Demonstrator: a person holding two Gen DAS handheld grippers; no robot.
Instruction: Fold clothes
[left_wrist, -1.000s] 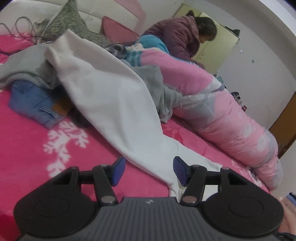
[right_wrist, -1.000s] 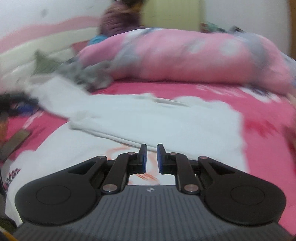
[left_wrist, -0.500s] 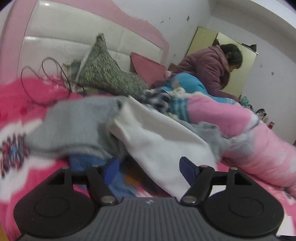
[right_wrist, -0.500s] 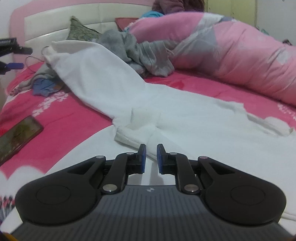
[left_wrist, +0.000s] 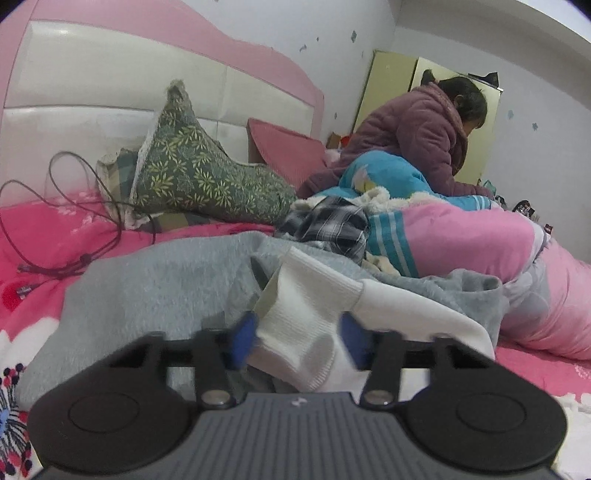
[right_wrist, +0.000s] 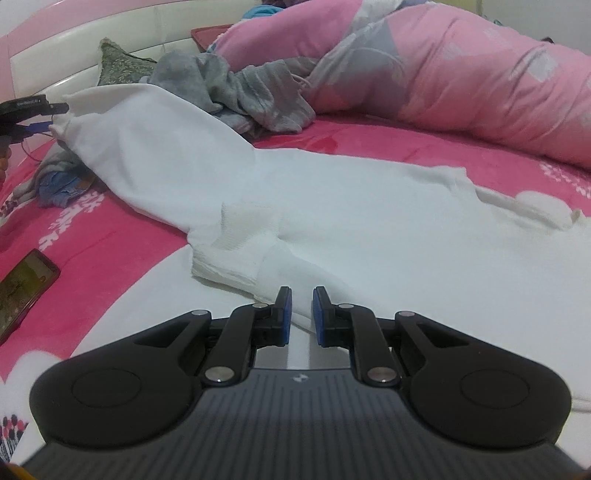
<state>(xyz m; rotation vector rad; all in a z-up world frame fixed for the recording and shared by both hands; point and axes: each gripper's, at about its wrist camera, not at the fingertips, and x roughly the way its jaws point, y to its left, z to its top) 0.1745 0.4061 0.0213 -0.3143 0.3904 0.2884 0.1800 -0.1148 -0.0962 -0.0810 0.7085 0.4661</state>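
1. The white garment (right_wrist: 332, 199) sprawls across the pink bed (right_wrist: 110, 240), one ribbed cuff (left_wrist: 306, 314) draped over a grey sweater (left_wrist: 155, 288).
2. The left gripper (left_wrist: 297, 341) straddles that cuff, fingers apart.
3. The right gripper (right_wrist: 299, 317) sits nearly closed, gripping nothing.

Left tool (left_wrist: 298, 341), fingers spread, straddles the white garment's ribbed cuff (left_wrist: 306, 317) over grey clothing (left_wrist: 155, 288)
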